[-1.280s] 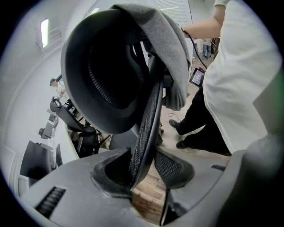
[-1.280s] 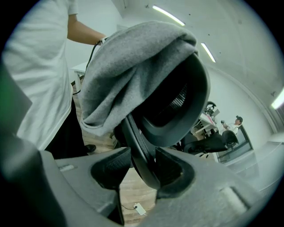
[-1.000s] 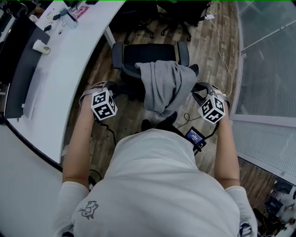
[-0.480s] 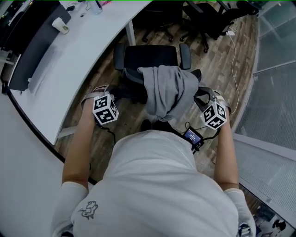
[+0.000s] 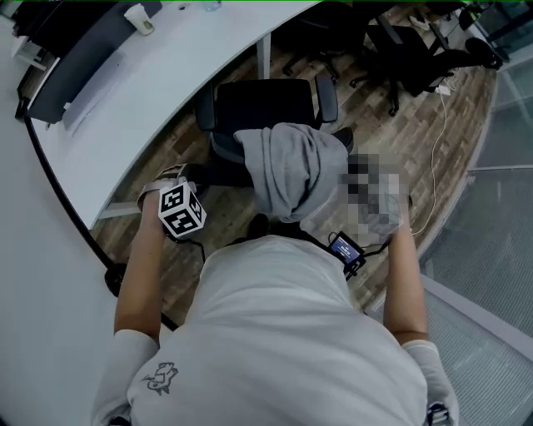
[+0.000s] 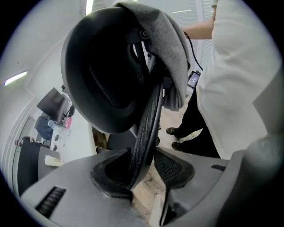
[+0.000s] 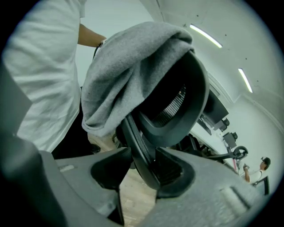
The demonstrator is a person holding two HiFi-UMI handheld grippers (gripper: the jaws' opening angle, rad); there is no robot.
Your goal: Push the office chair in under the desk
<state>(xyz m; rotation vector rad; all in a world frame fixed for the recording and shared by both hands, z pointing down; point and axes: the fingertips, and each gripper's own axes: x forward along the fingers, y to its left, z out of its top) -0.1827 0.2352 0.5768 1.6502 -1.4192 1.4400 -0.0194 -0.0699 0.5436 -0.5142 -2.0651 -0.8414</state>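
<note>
Far left, head view only: white curved desk (image 5: 125, 100) with a paper cup (image 5: 139, 17) standing on it, contents impossible to tell, and a dark monitor (image 5: 77, 60) near its outer edge. Next, left gripper (image 5: 181, 210), marker cube up; in left gripper view, jaws closed down to a narrow gap on the left rim of the backrest (image 6: 106, 80), mesh edge pinched between the pads. Centre: office chair (image 5: 265, 104) on the wood floor (image 5: 375, 116), seat just beside the desk's curved edge and near the desk leg (image 5: 263, 58), not under the top; armrests either side of the seat. Grey sweatshirt (image 5: 291, 170) draped over the top of the backrest, hanging down the person's side. Shoes (image 6: 173, 131) and dark trousers only in left gripper view, beneath the sweatshirt. Small lit-screen device (image 5: 343, 246) at the waist of the white shirt (image 5: 283, 333), head view only. Right gripper (image 7: 142, 166) under a mosaic patch in head view; in right gripper view, jaws nearly together on the backrest's right rim, rim hard against one pad. Far right, head view: more black chairs (image 5: 400, 42) under the desk's end, white cable (image 5: 437, 141) across the floor. Right gripper view alone: another person (image 7: 262, 166) far off at the frame's edge.
</note>
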